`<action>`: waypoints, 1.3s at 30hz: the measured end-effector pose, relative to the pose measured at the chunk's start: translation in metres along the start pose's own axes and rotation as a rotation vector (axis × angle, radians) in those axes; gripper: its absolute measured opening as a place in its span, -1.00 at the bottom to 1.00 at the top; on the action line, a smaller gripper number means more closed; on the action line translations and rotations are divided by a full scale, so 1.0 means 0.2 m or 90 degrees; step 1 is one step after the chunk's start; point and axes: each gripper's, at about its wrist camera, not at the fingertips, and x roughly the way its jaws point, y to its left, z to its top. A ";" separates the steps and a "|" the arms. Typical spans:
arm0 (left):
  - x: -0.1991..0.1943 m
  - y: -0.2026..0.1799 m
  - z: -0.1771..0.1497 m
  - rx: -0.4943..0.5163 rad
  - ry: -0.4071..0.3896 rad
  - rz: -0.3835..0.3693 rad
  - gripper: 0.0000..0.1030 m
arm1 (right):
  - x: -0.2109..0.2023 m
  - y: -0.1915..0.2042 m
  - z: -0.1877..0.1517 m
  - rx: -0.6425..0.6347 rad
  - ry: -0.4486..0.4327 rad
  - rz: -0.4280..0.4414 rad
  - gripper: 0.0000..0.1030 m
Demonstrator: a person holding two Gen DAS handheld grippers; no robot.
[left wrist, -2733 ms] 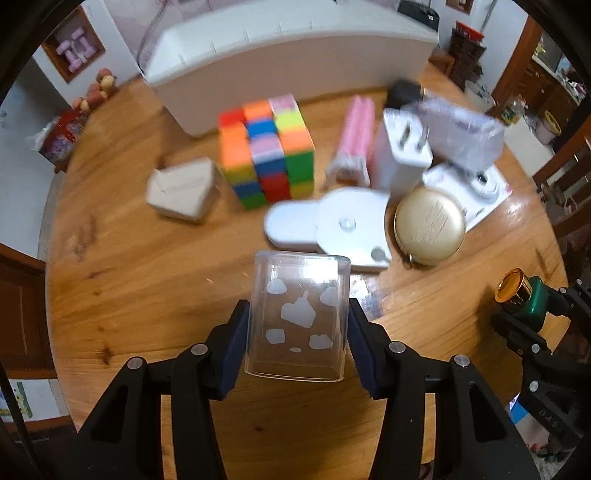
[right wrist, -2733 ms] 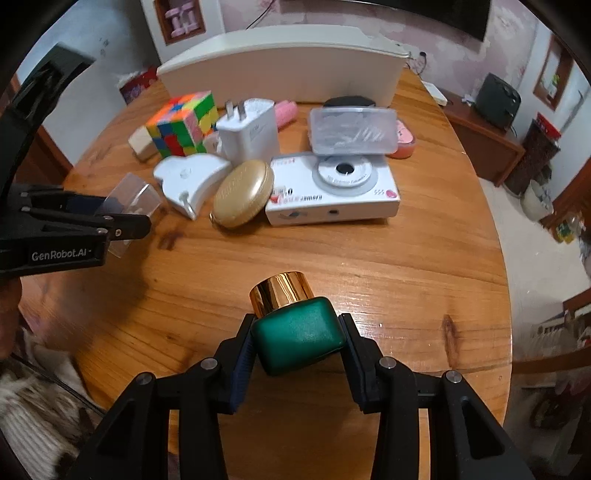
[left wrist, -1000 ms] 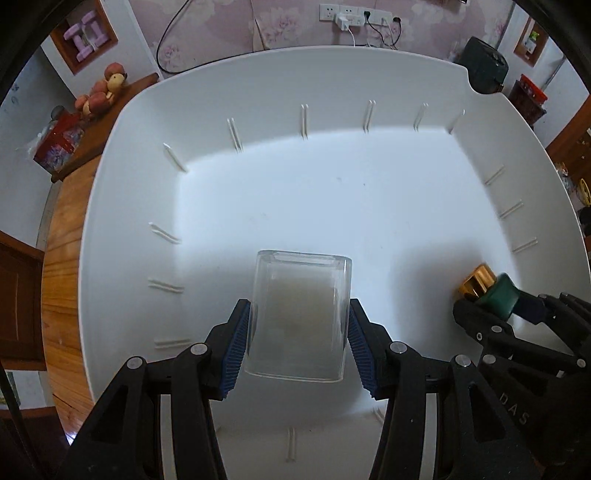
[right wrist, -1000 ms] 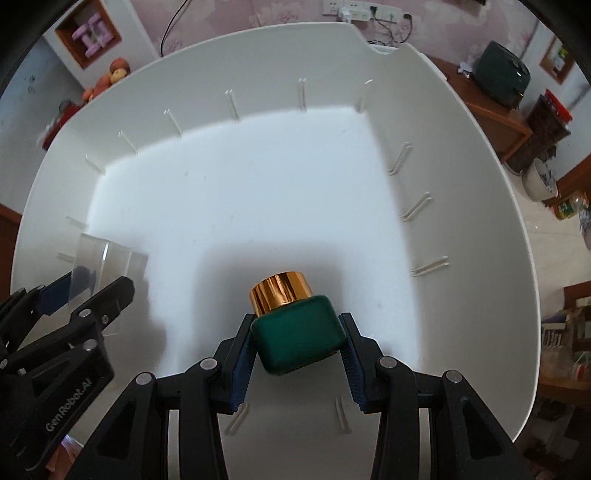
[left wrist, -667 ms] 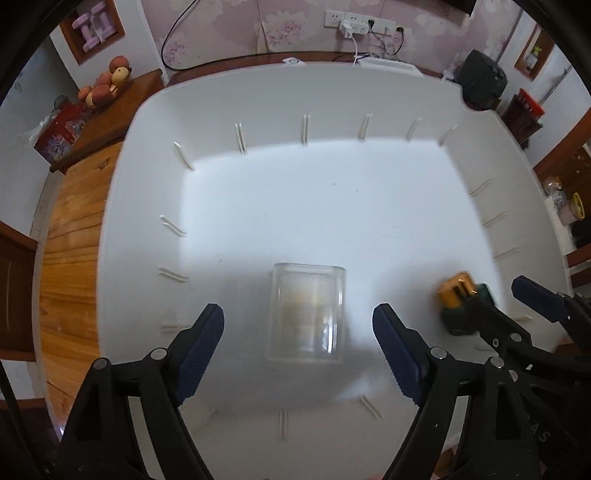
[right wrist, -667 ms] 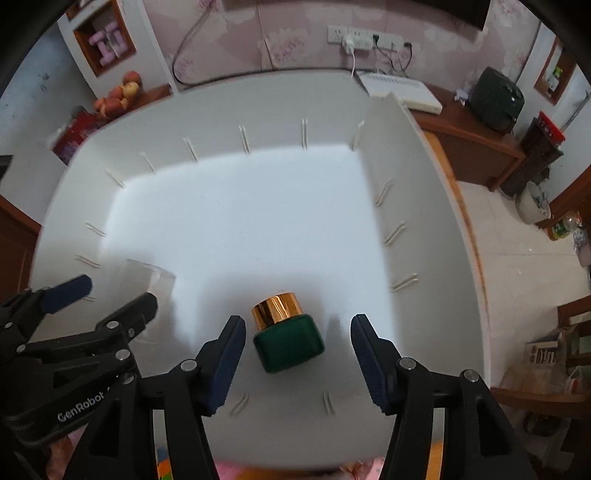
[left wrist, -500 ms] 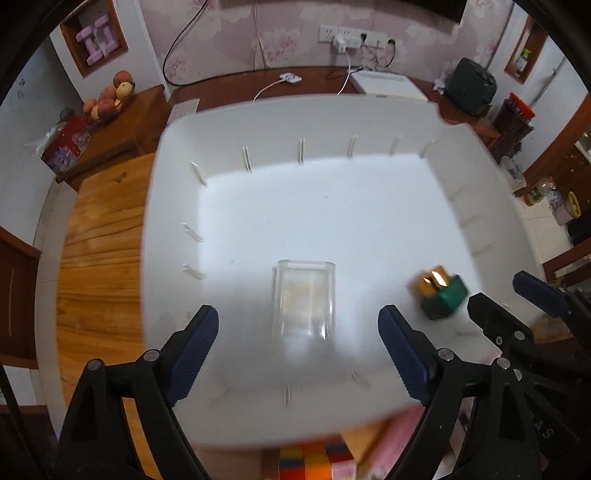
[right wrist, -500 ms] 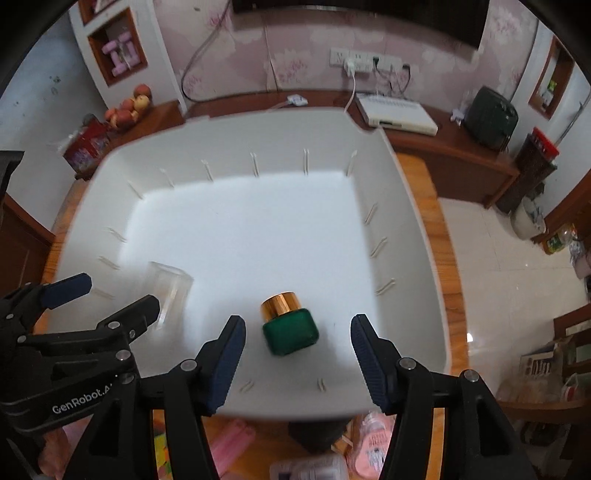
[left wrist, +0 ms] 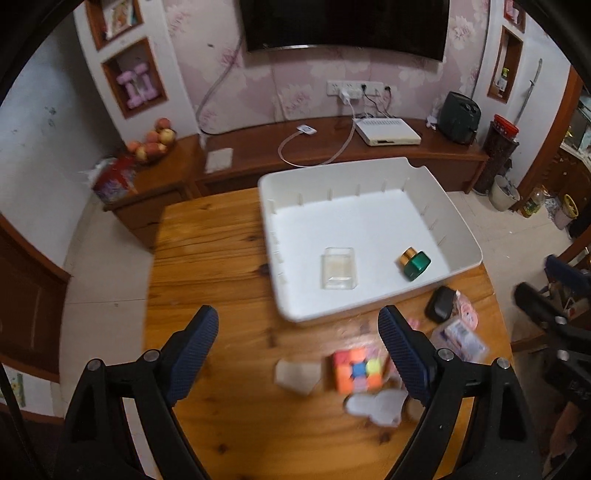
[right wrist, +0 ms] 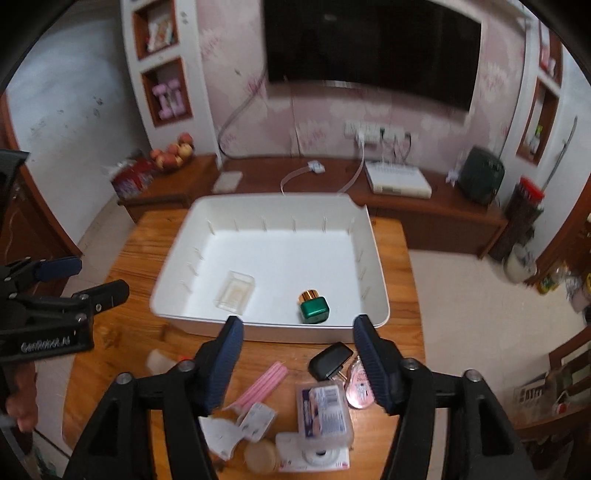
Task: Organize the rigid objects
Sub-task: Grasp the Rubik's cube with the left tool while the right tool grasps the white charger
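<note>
Two grippers hang above the wooden table (left wrist: 221, 280), and neither has anything between its pads. The left gripper (left wrist: 297, 354) stands wide apart; the right gripper (right wrist: 298, 363) has just been opening its jaws and they now gape over the clutter, gripping nothing. Closest below them the loose things lie on the table: a colourful puzzle cube (left wrist: 356, 370), a small beige box (left wrist: 297, 376) just beside it, a white rounded gadget (left wrist: 376, 406), a pink ribbed stick (right wrist: 263, 383), a clear lidded case (right wrist: 324, 411), a white camera (right wrist: 314, 454), a black charger (right wrist: 330, 360) and a pink oval piece (right wrist: 360, 386). Beyond that clutter sits the white bin (left wrist: 271, 236), its near wall close to the charger. Inside it, on the floor near the front, the clear plastic box (left wrist: 339, 267) lies to the left and the green bottle with gold cap (left wrist: 414, 263) lies on its side to the right, the two apart. Farther back run a wooden sideboard (left wrist: 258, 155) and a dark television (left wrist: 345, 24)
</note>
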 end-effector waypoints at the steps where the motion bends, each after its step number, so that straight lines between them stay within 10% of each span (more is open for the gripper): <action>1: -0.03 0.01 -0.02 -0.001 -0.004 0.002 0.75 | -0.07 0.02 -0.02 -0.006 -0.019 -0.005 0.38; 15: -0.27 0.04 -0.41 -0.020 -0.052 -0.005 0.75 | -0.43 0.24 -0.41 -0.037 -0.122 -0.038 0.38; 39: 0.28 -0.14 -0.51 -0.062 0.003 -0.043 0.75 | 0.14 0.20 -0.77 0.073 -0.043 -0.031 0.38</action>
